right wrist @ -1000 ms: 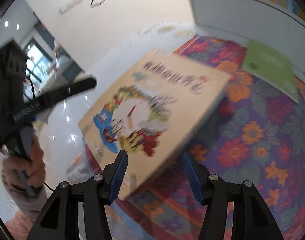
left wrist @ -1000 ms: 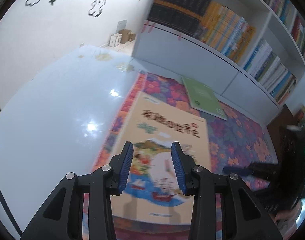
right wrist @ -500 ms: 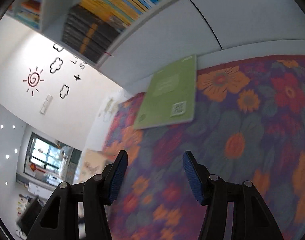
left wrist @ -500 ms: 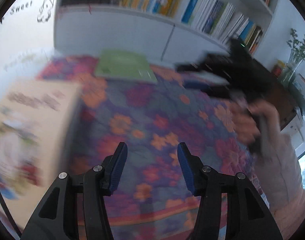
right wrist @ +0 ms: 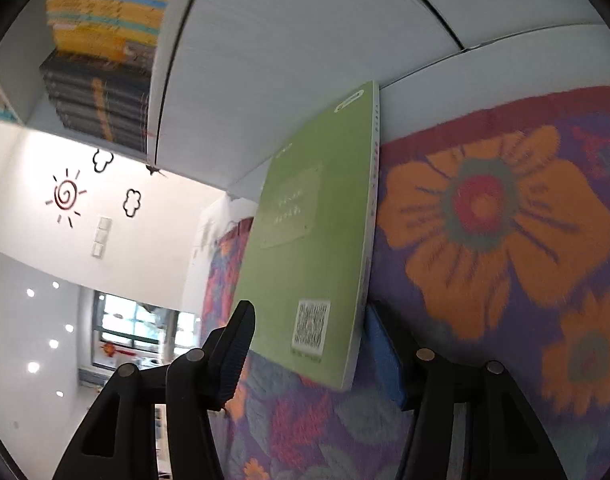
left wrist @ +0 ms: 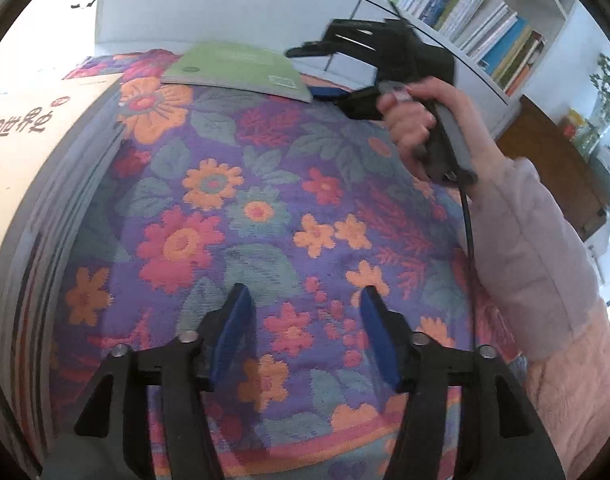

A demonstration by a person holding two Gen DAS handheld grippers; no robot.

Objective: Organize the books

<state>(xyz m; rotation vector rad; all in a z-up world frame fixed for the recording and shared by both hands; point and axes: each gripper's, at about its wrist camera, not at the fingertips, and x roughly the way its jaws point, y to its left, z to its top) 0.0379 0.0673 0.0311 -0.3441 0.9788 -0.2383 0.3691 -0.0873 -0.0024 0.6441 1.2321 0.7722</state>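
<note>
- Left wrist view: the left claw hovers over the floral rug, its jaws opening with nothing between them.
- Ahead of it the green book lies flat on the rug's far edge; the big picture book lies to its left.
- Ahead and right, a hand holds the right claw at the green book's corner.
- Beyond, the white bookshelf holds rows of upright books.
- Right wrist view: the right claw is rolled sideways, jaws closing, with the green book's near corner between them; whether the pads press it, I cannot tell.
- Upper left, a shelf compartment holds dark volumes and yellow books.
</note>
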